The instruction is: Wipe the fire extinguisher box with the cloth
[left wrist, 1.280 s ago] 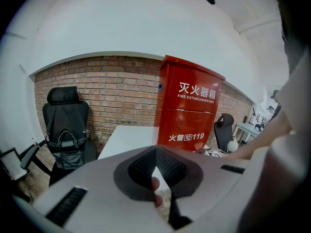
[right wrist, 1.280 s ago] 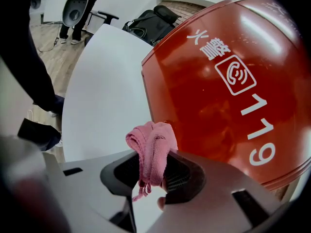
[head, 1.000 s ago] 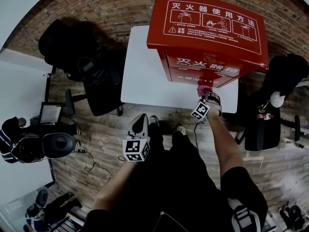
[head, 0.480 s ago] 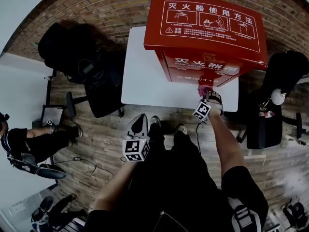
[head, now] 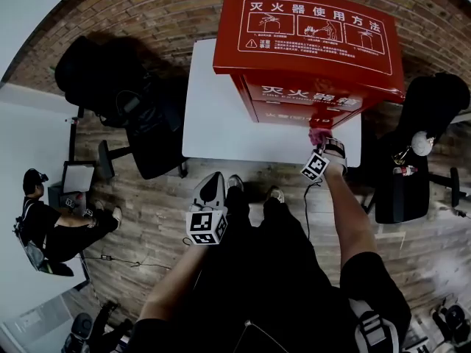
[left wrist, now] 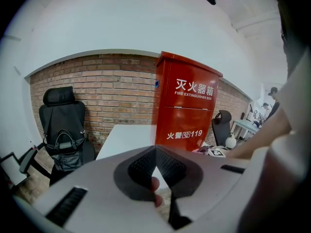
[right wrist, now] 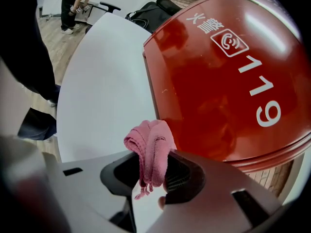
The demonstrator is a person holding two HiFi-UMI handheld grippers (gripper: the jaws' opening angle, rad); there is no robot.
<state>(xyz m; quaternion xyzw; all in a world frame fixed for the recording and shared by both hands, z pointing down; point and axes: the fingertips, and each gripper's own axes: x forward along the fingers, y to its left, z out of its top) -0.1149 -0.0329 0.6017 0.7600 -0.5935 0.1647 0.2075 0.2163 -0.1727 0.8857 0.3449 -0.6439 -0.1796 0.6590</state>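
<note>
The red fire extinguisher box stands upright at the far right of the white table, its front facing the person. The pink cloth is bunched in the right gripper, whose jaws are clamped on it so a wad juts forward, apparently as a wiping pad. The wad is right at the box's lower front, though contact is unclear. The left gripper hangs near the person, jaws together and empty, likely unneeded.

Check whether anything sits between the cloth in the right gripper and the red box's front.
Nothing visible does. The right gripper holds the pink cloth right by the lower front of the fire extinguisher box, near the 119 print; only the white table lies below it.
</note>
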